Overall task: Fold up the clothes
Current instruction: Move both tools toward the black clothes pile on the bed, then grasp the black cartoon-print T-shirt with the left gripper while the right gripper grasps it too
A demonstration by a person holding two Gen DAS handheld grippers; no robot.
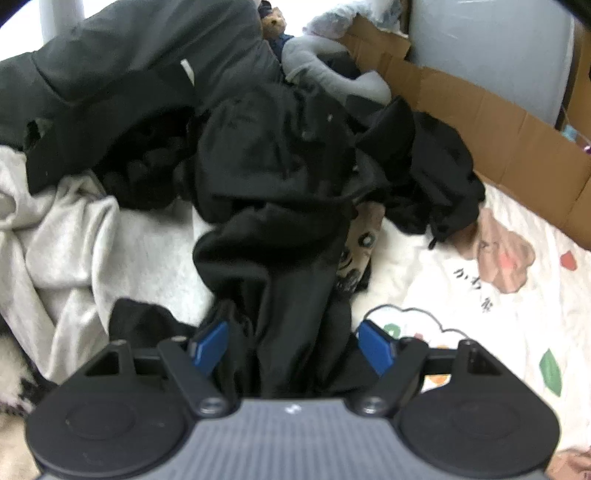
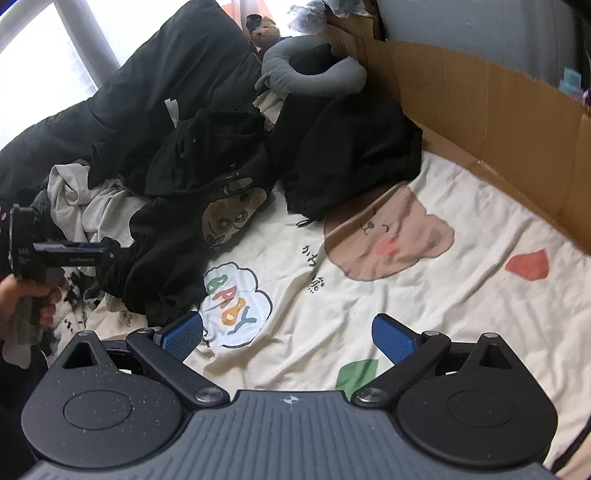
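A black garment with a brown bear print (image 1: 284, 229) lies crumpled on the bed, and it also shows in the right wrist view (image 2: 173, 240). My left gripper (image 1: 293, 347) is open, its blue pads either side of a bunched end of this black cloth, which runs between the jaws. In the right wrist view the left gripper (image 2: 107, 254) sits at the far left against the garment's edge. My right gripper (image 2: 288, 338) is open and empty, hovering over the cream cartoon bedsheet (image 2: 406, 295). A light grey garment (image 1: 62, 236) lies to the left.
A second black garment (image 2: 351, 155) lies near the back right. A large black duvet (image 2: 122, 103), a grey neck pillow (image 2: 306, 74) and a small teddy bear (image 2: 264, 29) sit at the back. A cardboard wall (image 2: 498, 122) runs along the right side.
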